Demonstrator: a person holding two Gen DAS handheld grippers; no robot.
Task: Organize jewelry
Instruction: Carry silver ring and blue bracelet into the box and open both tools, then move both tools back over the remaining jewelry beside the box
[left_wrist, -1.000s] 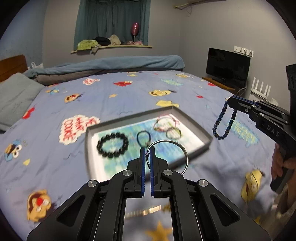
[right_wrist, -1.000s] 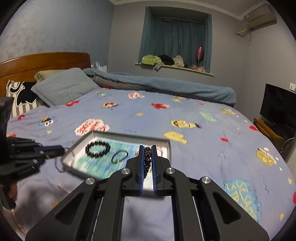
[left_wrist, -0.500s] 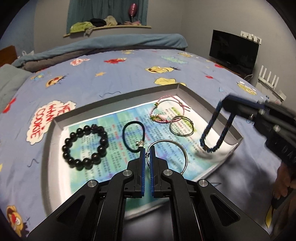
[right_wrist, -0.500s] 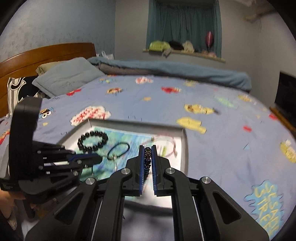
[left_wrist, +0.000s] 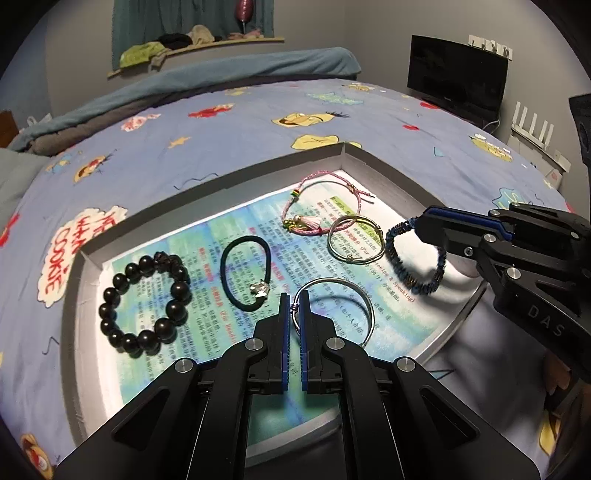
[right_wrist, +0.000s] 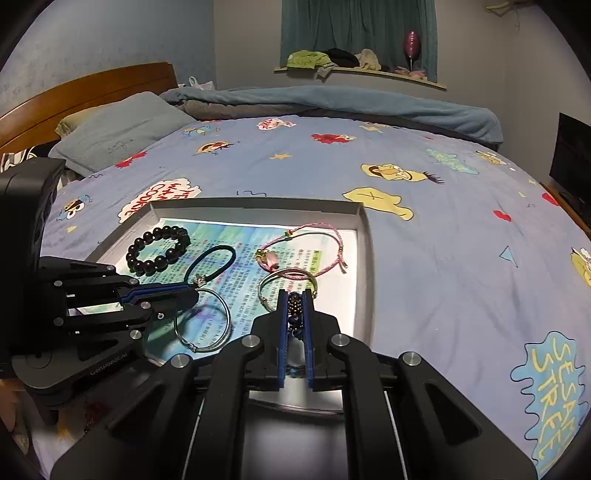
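A grey tray (left_wrist: 388, 166) with a printed paper liner lies on the bed. In it lie a black bead bracelet (left_wrist: 146, 301), a black hair tie (left_wrist: 245, 275), a pink cord bracelet (left_wrist: 325, 201) and a thin gold bangle (left_wrist: 356, 240). My left gripper (left_wrist: 294, 308) is shut on a silver wire bangle (left_wrist: 354, 299) that rests low over the liner. My right gripper (right_wrist: 295, 299) is shut on a blue beaded bracelet (left_wrist: 413, 266), which hangs onto the liner at the tray's right side.
The bed has a blue cartoon-print sheet (right_wrist: 443, 240). A grey pillow (right_wrist: 118, 133) and wooden headboard (right_wrist: 85, 92) are at the left. A rolled blue blanket (right_wrist: 332, 103) lies at the far end. A TV (left_wrist: 458, 81) stands at the right.
Both grippers moved down and closer to the tray with their bracelets. The silver bangle and the blue beaded bracelet now sit low over the liner, and the right gripper came in over the tray's right edge.
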